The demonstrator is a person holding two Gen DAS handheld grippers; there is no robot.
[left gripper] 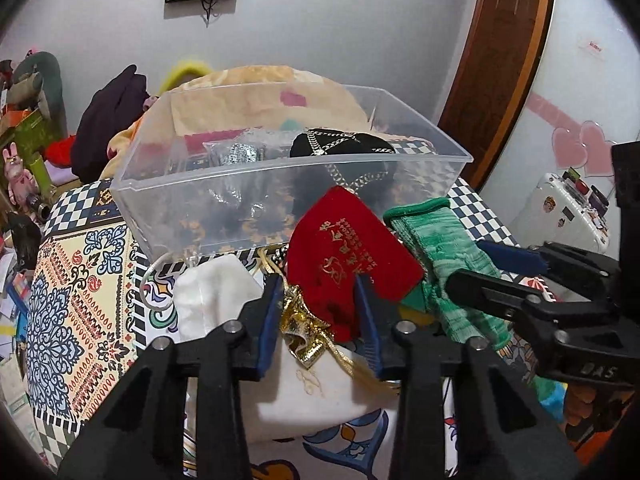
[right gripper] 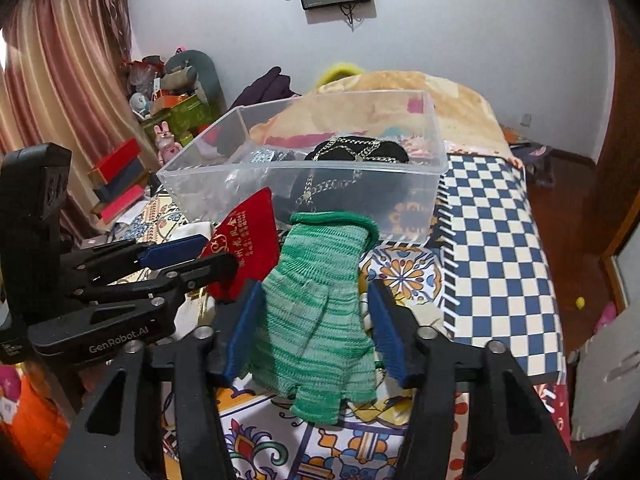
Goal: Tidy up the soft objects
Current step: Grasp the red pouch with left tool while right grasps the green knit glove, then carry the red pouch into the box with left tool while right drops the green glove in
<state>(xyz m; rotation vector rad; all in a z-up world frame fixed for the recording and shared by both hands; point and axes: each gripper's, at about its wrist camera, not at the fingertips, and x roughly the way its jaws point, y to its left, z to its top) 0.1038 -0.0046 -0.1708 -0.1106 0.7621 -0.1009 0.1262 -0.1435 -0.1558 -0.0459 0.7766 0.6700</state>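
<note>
1. Left wrist view: our left claw [left gripper: 318,312] is clamped on the lower end of a red pouch [left gripper: 352,256] with gold lettering, which stands up between the blue pads, its gold tassel [left gripper: 304,332] hanging below the grip. Under it a white pouch [left gripper: 224,304] lies on the patterned bed cover [left gripper: 76,280]. Just behind stands a clear plastic bin [left gripper: 280,184], and inside it we see a black item with a metal chain [left gripper: 340,148] and a silvery packet [left gripper: 236,154]. At the right a green knit glove [left gripper: 448,264] stands lifted beside the red pouch, with our right claw [left gripper: 492,272] coming in from the right edge, its fingers on either side of the glove.

2. Right wrist view: our right claw [right gripper: 316,320] has the green knit glove [right gripper: 316,312] between its blue pads, cuff up and fingers hanging down. The pads stand a little off the glove's visible edges, so we cannot tell whether they truly pinch it. To the left our left claw [right gripper: 192,260] holds the red pouch [right gripper: 248,248], which touches the glove's left edge. The clear plastic bin [right gripper: 240,176] sits right behind both, on the bed cover [right gripper: 492,240], with the black chained item [right gripper: 360,152] inside at its far right part.
</note>
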